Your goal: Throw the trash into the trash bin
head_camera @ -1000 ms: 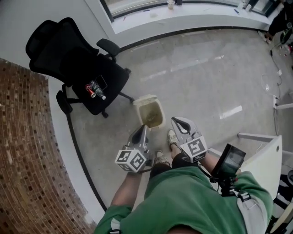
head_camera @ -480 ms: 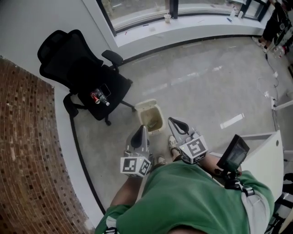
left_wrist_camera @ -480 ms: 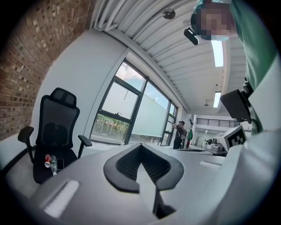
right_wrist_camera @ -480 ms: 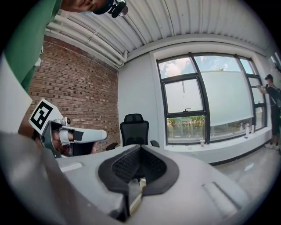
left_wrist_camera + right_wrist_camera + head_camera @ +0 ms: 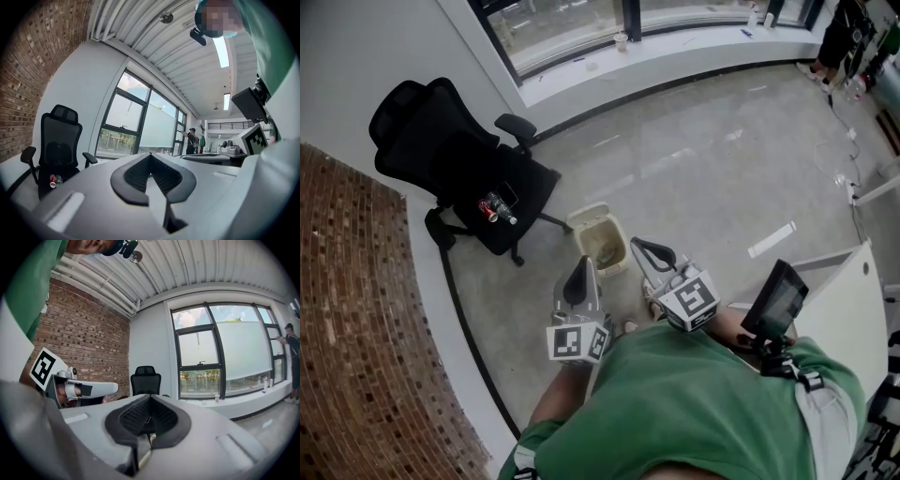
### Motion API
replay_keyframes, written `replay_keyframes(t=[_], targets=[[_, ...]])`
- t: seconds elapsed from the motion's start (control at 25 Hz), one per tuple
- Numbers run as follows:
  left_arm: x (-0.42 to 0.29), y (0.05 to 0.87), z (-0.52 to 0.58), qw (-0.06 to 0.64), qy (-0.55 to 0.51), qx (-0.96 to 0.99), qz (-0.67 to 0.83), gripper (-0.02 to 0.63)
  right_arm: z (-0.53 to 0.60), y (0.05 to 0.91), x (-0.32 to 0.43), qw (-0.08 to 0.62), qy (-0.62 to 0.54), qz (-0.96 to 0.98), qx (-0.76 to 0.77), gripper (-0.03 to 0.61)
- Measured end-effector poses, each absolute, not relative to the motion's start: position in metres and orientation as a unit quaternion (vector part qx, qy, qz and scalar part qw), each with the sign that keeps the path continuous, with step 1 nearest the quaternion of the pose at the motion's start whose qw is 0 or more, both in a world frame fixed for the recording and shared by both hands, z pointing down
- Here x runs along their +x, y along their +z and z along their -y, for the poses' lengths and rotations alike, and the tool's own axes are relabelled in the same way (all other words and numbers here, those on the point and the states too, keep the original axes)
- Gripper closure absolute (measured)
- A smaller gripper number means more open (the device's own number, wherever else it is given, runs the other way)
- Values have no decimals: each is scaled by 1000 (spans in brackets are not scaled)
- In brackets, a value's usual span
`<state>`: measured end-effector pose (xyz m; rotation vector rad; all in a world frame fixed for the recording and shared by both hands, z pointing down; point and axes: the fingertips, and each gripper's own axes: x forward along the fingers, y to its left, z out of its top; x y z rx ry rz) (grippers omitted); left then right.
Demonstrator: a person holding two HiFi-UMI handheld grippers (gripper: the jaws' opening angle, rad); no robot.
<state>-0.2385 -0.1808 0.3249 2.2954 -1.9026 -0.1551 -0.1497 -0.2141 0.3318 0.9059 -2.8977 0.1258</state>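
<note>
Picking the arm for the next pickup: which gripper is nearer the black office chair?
Left. In the head view, the left gripper is on the chair's side of the trash bin, below and right of the seat. The right gripper is across the bin, farther off.

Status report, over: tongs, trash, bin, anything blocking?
Shut, empty: left tongs, right tongs. Trash on chair seat: bottle, can. Open trash bin on floor by tongs. No obstacle seen.
</note>
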Motion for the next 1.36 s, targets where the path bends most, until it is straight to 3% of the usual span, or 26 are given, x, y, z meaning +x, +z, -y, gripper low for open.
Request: replay_keyframes(t=[1.36], targets=[[-228,325,186,77,-44,768,634,606,215,336,-138,54,16,952,302,577]])
